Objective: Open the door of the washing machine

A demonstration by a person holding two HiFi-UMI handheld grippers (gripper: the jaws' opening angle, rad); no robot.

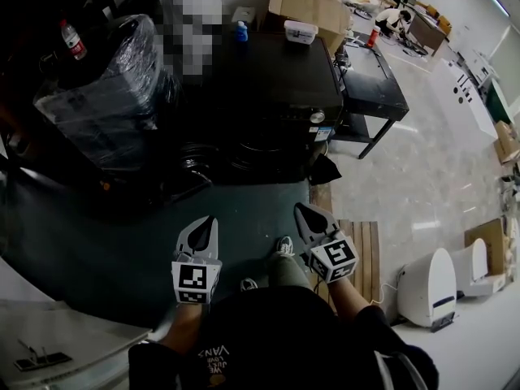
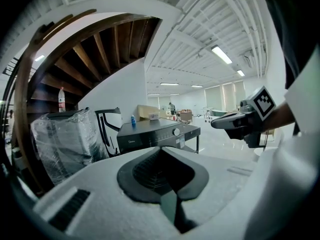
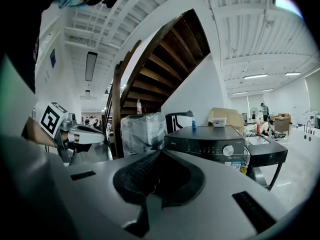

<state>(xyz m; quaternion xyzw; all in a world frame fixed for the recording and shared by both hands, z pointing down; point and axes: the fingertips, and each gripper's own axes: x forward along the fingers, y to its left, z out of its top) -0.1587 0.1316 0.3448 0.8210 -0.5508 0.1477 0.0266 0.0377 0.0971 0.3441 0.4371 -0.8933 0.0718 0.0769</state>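
The black washing machine (image 1: 280,88) stands ahead of me, its control knob (image 1: 317,118) on the front panel and its round door (image 1: 256,154) dark below it. My left gripper (image 1: 208,221) and right gripper (image 1: 304,210) are held side by side in front of it, both shut and empty, well short of the door. The left gripper view has the machine (image 2: 155,134) beyond its shut jaws (image 2: 162,171) and the right gripper (image 2: 235,121) to the right. In the right gripper view the machine (image 3: 207,141) sits past the shut jaws (image 3: 157,176), with the left gripper (image 3: 82,134) at left.
A plastic-wrapped bulky item (image 1: 97,96) stands left of the machine. A blue bottle (image 1: 241,31) and a white box (image 1: 301,31) rest on its top. A black table (image 1: 374,80) is to its right, a wooden pallet (image 1: 370,250) and white appliances (image 1: 431,287) near my feet.
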